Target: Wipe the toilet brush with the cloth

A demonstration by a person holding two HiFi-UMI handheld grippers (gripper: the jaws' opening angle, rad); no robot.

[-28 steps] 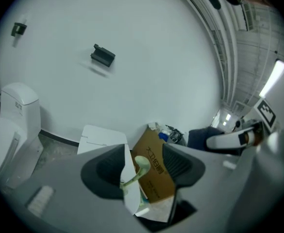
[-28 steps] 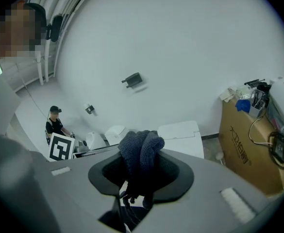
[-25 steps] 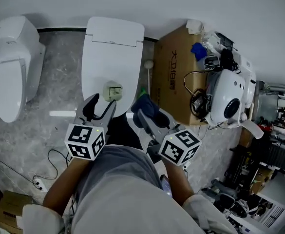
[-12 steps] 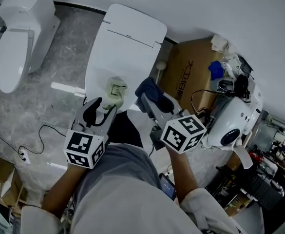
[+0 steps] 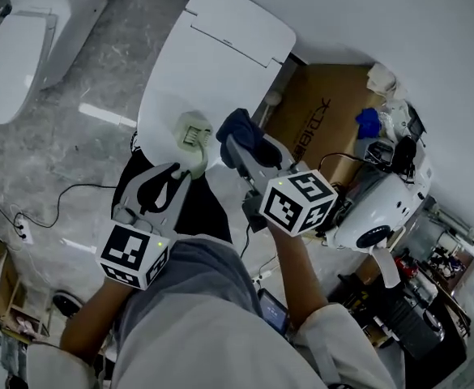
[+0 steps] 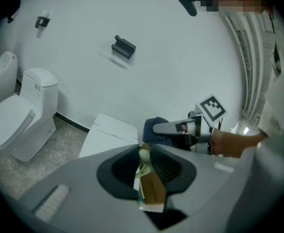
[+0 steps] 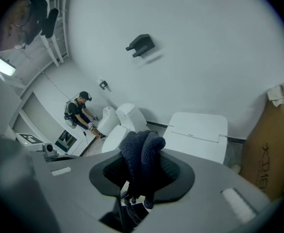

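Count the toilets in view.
3. A lid-down toilet directly ahead; a second toilet to its left; a third toilet farther left, partly cut off. More may be hidden.

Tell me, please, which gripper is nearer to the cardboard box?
Right. The right gripper hangs just beside the cardboard box; the left gripper is farther off, over the toilet lid.

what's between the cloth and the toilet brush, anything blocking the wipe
Nothing visible does. The right gripper is shut on the cloth and the left gripper on the toilet brush. They are side by side above the toilet lid, with only open air between.
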